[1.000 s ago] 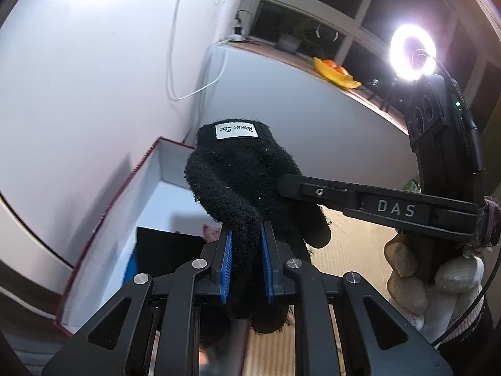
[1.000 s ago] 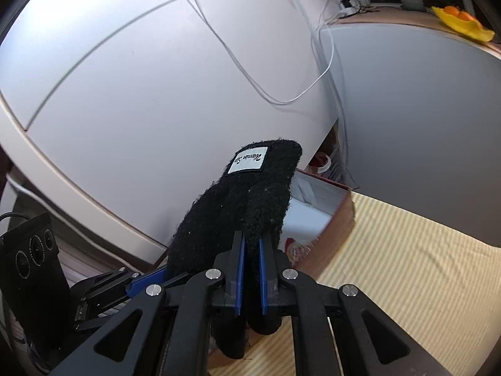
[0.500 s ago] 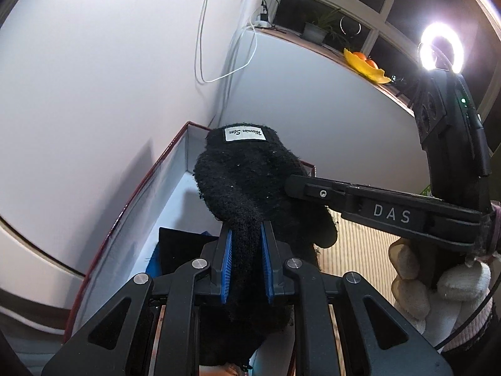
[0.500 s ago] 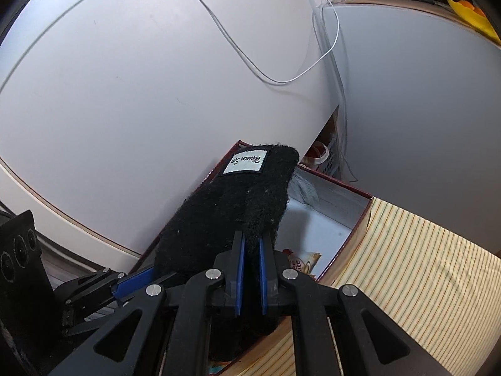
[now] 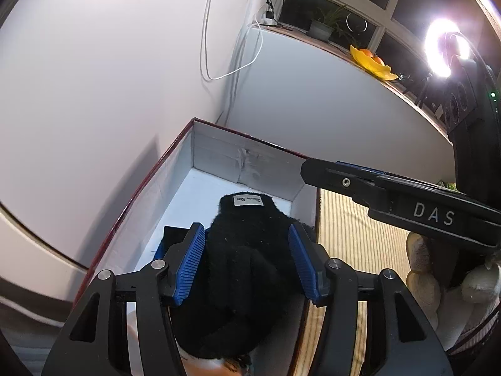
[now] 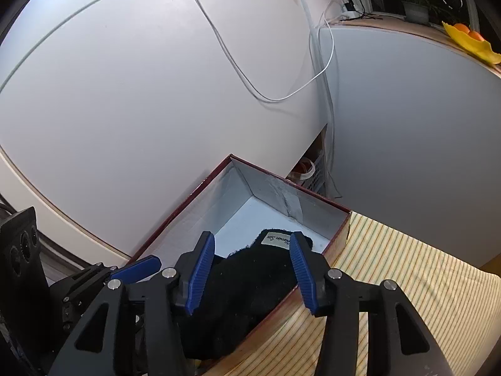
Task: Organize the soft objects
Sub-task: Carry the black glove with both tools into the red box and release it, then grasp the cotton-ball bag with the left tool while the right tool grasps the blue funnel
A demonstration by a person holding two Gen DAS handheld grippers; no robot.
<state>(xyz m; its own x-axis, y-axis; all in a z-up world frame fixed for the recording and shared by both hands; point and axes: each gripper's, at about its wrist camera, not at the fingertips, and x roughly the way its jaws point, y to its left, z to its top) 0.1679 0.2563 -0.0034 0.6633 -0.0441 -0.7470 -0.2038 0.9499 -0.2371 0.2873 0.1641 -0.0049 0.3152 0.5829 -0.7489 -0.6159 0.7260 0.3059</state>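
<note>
The open cardboard box [image 5: 219, 156] sits against the wall on the striped cloth [image 6: 407, 282], ready to collect soft things. The black knit glove [image 5: 247, 257] already lies inside it. Both the left gripper [image 5: 247, 263] and right gripper [image 6: 250, 272] hover above, jaws opening, pads clear of the wool.
</note>
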